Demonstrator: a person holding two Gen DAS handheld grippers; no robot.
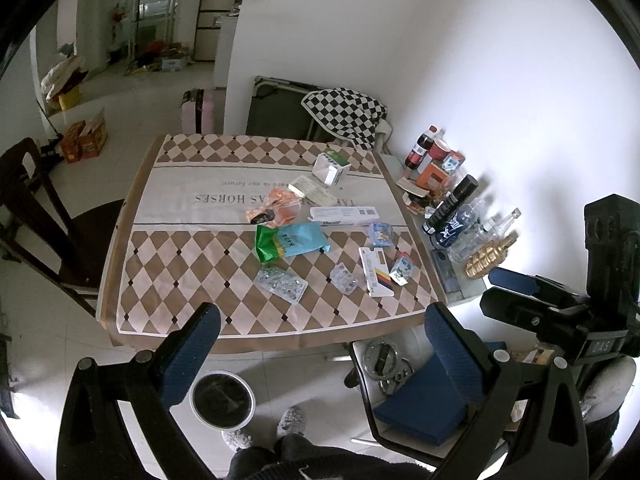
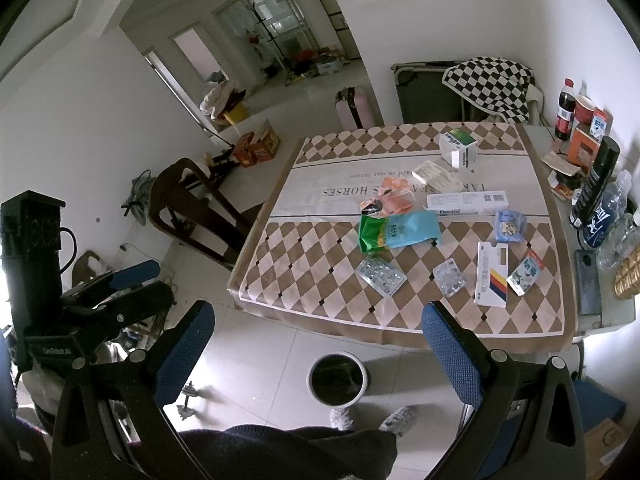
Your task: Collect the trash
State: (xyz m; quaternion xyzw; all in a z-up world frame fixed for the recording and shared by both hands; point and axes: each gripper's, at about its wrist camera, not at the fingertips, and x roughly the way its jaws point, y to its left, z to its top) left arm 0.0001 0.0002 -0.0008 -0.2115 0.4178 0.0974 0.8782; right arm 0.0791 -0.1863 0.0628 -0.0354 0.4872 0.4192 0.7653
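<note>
Trash lies spread on the table's checked cloth (image 1: 180,280): a blue-green bag (image 1: 294,241), an orange wrapper (image 1: 276,206), two blister packs (image 1: 281,284), a flat white box with colour stripes (image 1: 375,271), a long white box (image 1: 344,214), a small blue wrapper (image 1: 380,234) and a white-green carton (image 1: 331,166). A round bin (image 1: 222,400) with a black liner stands on the floor before the table; it also shows in the right wrist view (image 2: 337,378). My left gripper (image 1: 322,346) is open and empty above the table's near edge. My right gripper (image 2: 318,344) is open and empty, held above the bin.
Bottles and cans (image 1: 452,204) crowd a side table at the right. A dark wooden chair (image 1: 44,216) stands left of the table. A chair with a blue cushion (image 1: 420,404) stands at the near right. A checked cloth (image 1: 344,114) hangs over a cot behind.
</note>
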